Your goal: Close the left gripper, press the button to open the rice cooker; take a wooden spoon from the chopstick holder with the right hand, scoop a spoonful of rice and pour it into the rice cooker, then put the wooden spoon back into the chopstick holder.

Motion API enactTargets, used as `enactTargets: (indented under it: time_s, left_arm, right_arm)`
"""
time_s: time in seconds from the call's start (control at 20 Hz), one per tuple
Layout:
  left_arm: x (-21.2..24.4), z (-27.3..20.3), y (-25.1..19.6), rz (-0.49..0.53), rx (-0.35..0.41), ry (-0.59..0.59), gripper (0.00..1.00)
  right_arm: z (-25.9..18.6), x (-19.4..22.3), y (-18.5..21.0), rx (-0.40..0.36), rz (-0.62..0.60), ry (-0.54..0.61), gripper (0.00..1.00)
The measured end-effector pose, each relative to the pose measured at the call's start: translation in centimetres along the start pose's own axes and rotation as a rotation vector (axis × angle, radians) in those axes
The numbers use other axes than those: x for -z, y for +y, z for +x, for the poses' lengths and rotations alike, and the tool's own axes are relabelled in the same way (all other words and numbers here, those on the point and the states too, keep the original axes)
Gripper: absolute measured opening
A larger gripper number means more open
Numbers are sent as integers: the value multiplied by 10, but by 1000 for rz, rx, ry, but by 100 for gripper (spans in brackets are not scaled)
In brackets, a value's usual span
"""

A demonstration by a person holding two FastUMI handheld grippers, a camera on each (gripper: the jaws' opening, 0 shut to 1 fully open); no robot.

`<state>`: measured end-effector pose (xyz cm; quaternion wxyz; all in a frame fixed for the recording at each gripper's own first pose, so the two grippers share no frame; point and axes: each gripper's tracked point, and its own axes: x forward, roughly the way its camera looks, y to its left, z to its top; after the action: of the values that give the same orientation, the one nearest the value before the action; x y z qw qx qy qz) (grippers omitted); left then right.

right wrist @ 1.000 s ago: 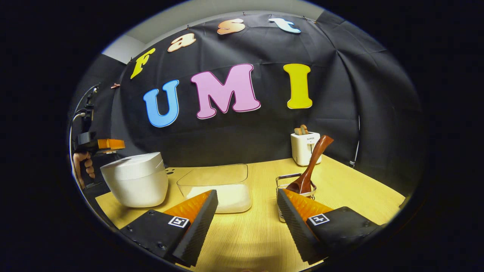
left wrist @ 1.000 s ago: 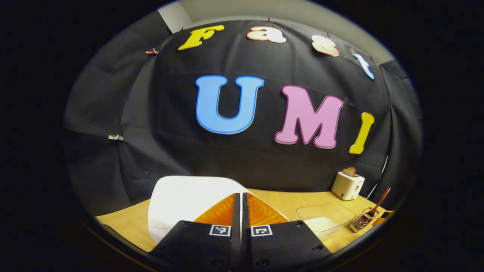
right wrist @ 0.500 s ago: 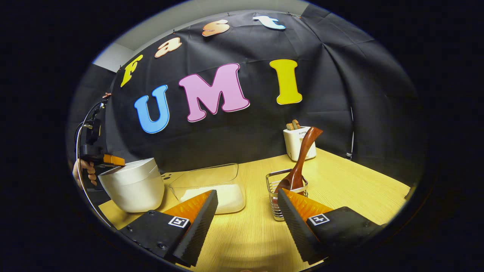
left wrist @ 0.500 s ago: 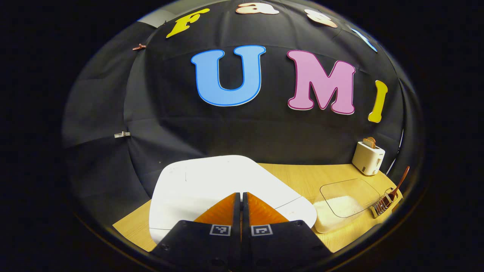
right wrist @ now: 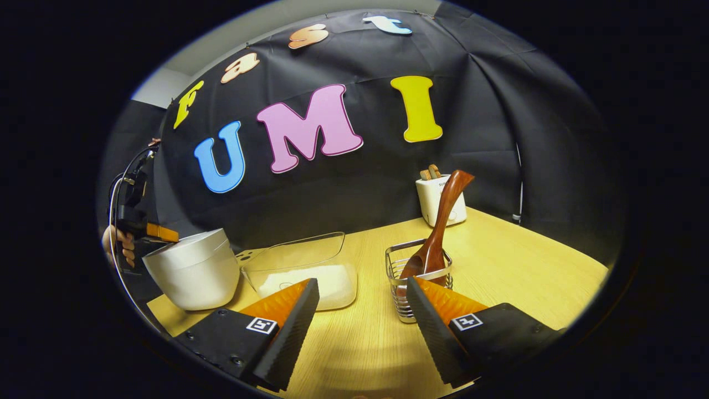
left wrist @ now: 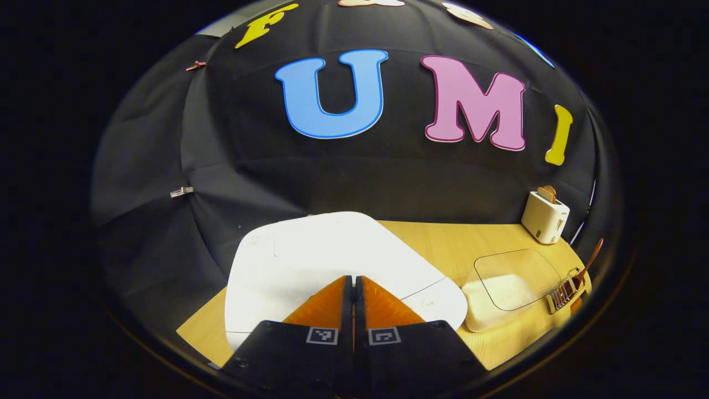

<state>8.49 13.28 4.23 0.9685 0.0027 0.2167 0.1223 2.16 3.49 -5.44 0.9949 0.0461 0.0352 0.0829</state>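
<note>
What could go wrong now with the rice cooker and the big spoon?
The shut left gripper sits over the rice cooker lid; pressing off the button could leave the lid closed or nudge the cooker. The wooden spoon leans tilted in the chopstick holder; a clumsy grab by the open right gripper might tip it.

Glossy wooden spoon (right wrist: 443, 221), shiny wire-metal chopstick holder (right wrist: 412, 277), matt woodgrain table (right wrist: 515, 260).

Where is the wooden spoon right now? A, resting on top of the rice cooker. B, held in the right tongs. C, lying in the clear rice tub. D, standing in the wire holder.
D: the wooden spoon stands bowl-down in the wire holder, while the right tongs are open and apart from it.
</note>
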Motion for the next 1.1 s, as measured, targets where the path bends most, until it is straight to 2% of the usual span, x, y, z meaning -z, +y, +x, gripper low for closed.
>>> enactTargets:
  time_s: [0.25, 0.35, 0.4, 0.5, 0.55, 0.6, 0.7, 0.8, 0.95, 1.1]
  left_arm:
    - [4, 1, 1, -61, -15, 40, 6]
    - [5, 1, -5, -174, 13, 65, 6]
    - [3, 2, -5, -172, 17, 68, 6]
    - [6, 4, -1, -104, -19, 63, 9]
    - [6, 6, 1, -87, -35, 72, 6]
    - [3, 6, 0, -88, -42, 71, 4]
    - [-1, 2, -1, -70, -38, 74, 6]
    - [-20, -3, 2, -28, -60, -11, 6]
    - [-75, -29, 4, 35, -112, -239, 6]
    - [-90, -65, -13, 56, -55, -343, 5]
  right_arm:
    - [7, 6, -10, 4, 32, 14, 98]
    - [7, 4, -13, 7, 46, 7, 98]
    - [6, 3, -15, 12, 50, -1, 98]
    - [4, 2, -15, 11, 60, -9, 98]
    - [2, 2, -13, 4, 65, -8, 98]
    - [-1, 0, -12, 3, 68, -13, 98]
    - [-9, -9, -12, 8, 66, -36, 98]
    - [-15, -15, -15, 20, 39, -49, 98]
    - [-22, -32, -21, 46, 29, -85, 98]
    - [-24, -42, -23, 62, 33, -110, 98]
